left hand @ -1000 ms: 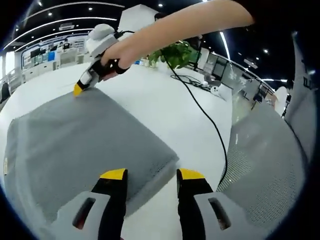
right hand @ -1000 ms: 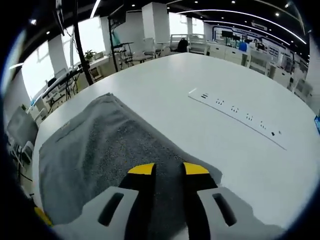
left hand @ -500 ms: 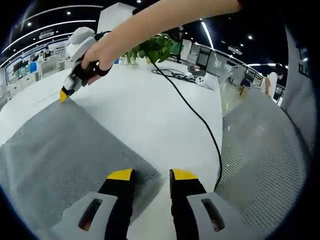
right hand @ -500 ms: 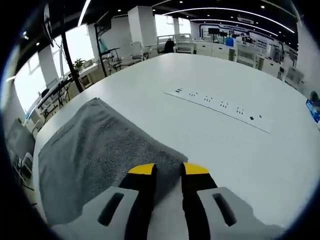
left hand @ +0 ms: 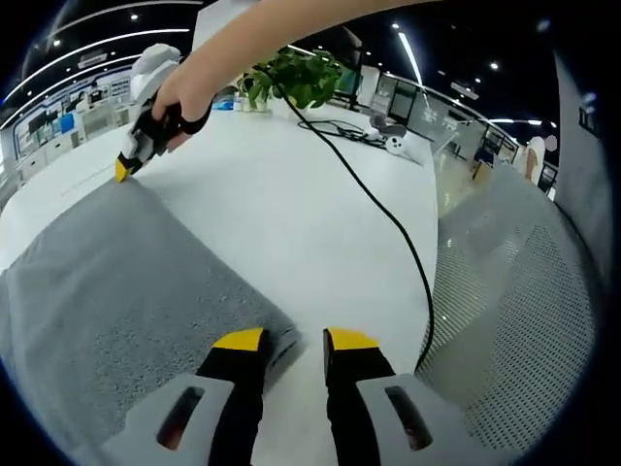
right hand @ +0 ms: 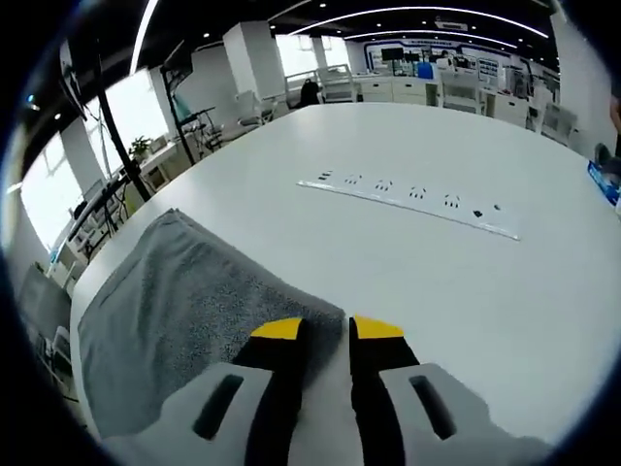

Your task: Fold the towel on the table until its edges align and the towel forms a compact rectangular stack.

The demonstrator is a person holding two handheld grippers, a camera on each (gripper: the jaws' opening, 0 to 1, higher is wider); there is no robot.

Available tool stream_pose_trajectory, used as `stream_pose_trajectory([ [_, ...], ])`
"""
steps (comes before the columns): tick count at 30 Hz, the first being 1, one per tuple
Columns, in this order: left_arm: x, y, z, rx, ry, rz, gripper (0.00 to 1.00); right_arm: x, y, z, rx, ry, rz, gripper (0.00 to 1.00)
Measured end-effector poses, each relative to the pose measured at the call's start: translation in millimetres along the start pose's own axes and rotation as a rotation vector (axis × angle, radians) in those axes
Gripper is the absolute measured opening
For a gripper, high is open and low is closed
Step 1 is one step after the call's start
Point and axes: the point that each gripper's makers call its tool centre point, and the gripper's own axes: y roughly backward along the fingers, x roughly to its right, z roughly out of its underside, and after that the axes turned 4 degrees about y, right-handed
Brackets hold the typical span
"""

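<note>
In the left gripper view we see the left claw (left hand: 296, 340), its yellow-tipped jaws nearly together, pinching the near right corner of the grey towel (left hand: 116, 282). The towel is nubby terry cloth, lying flat on the smooth white tabletop (left hand: 310, 214), with its long side running away from us toward the far left. At that far corner the right claw (left hand: 122, 171), held in a person's hand (left hand: 173, 102), touches the fabric. A black cable (left hand: 388, 223) curves across the tabletop.

In the right gripper view the right claw (right hand: 316, 328) is closed on the towel (right hand: 184, 301) corner. A white power strip (right hand: 412, 194), long and flat, lies well apart.
</note>
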Motion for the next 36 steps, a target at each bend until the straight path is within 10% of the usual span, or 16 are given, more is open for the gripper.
stream_pose_trajectory([
  [16, -9.4, -5.8, 1.2, -0.016, -0.046, -0.088, 0.11, 5.7, -4.9, 2.4, 0.019, -0.031, 0.002, 0.05],
  [36, 13.4, -14.2, -17.6, 0.044, 0.007, 0.005, 0.03, 21.5, 31.2, 0.0, 0.025, -0.043, 0.03, 0.01],
])
